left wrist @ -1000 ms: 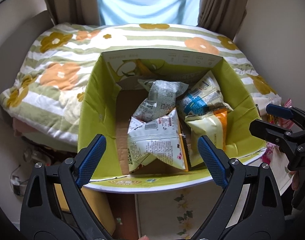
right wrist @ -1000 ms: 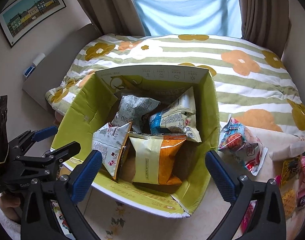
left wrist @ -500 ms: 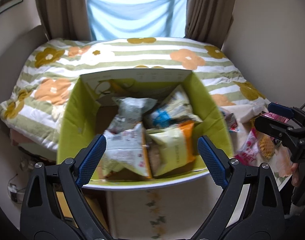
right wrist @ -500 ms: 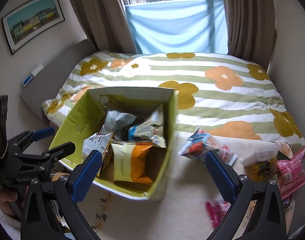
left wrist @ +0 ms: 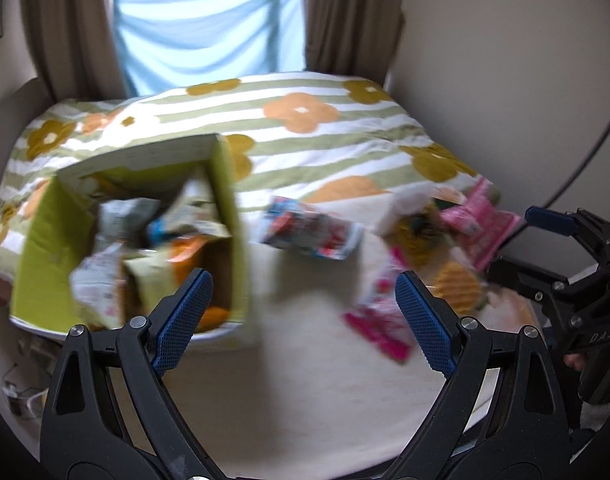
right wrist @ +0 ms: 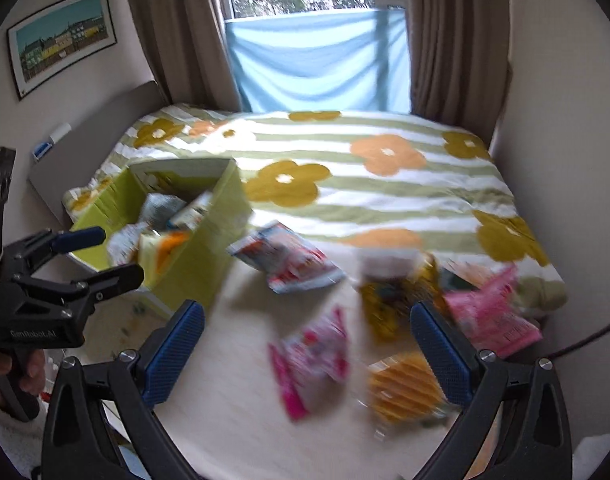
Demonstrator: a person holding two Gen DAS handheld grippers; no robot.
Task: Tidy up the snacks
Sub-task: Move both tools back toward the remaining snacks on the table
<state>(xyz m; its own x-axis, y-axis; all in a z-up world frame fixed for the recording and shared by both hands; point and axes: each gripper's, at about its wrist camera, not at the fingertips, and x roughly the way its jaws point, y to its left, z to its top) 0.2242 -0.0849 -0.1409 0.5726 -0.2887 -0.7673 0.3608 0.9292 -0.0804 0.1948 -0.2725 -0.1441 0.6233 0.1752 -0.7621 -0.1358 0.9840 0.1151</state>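
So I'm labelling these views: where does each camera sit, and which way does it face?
Left wrist: on the left gripper, facing down at the green box; right gripper at the right edge.
Right wrist: on the right gripper, over loose snack packets; left gripper and a hand at the left edge.
Both share box, packets, bed.

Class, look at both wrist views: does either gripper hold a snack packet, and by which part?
Nothing is held. The left gripper and right gripper are both open and empty above the loose pink snack packet.
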